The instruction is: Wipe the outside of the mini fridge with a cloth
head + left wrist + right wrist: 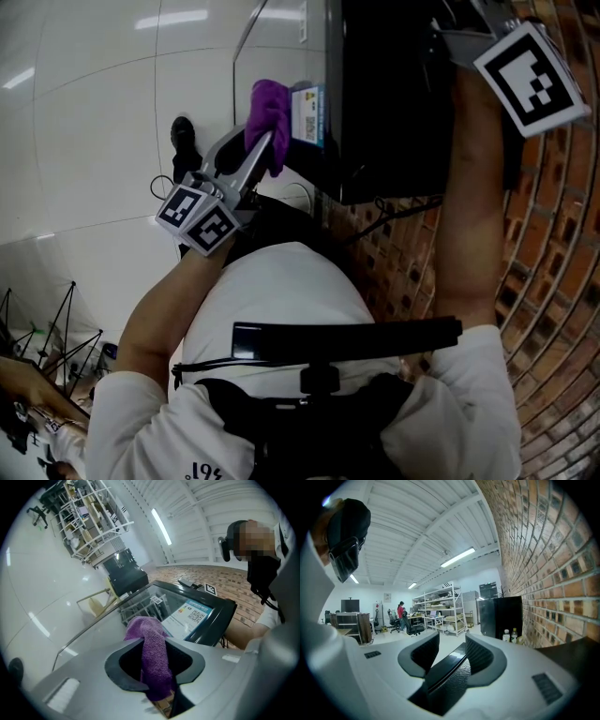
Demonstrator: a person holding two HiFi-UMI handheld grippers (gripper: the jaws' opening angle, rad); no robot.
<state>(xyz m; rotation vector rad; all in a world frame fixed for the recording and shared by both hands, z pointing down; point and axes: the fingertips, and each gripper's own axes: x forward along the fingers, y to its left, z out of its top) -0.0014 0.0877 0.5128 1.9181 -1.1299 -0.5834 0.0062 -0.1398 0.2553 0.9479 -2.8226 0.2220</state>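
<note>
Head view looks steeply down on the mini fridge (384, 103), a black cabinet in the upper middle of the frame, with its glass door turned toward the frame's left. The left gripper (267, 141) is pinching a purple cloth (267, 108), whose bunched end sits at the door right beside the energy label (307, 112). Whether the cloth presses the glass or only hangs just off it I cannot tell. In the left gripper view the cloth (154, 658) is clamped between the jaws and folds over them, with the labelled door (190, 616) just beyond.

The right gripper (459, 42) is at the upper right, on the cabinet's far side. The right gripper view shows its jaws closed on the edge of a black textured panel (450, 677), apparently part of the fridge, as if to steady it.

No streaks or wet marks show, so what has been cleaned cannot be read. By the cloth's place, I judge the door front is the face in hand, with the top and sides left to do.

For room, the pale floor (94, 141) at the left lies open in front of the door. The brick wall (553, 244) crowds the right side, and cables (375, 206) trail near the cabinet's lower edge, so the wall side looks tight. The label's raised edge could snag the cloth.
</note>
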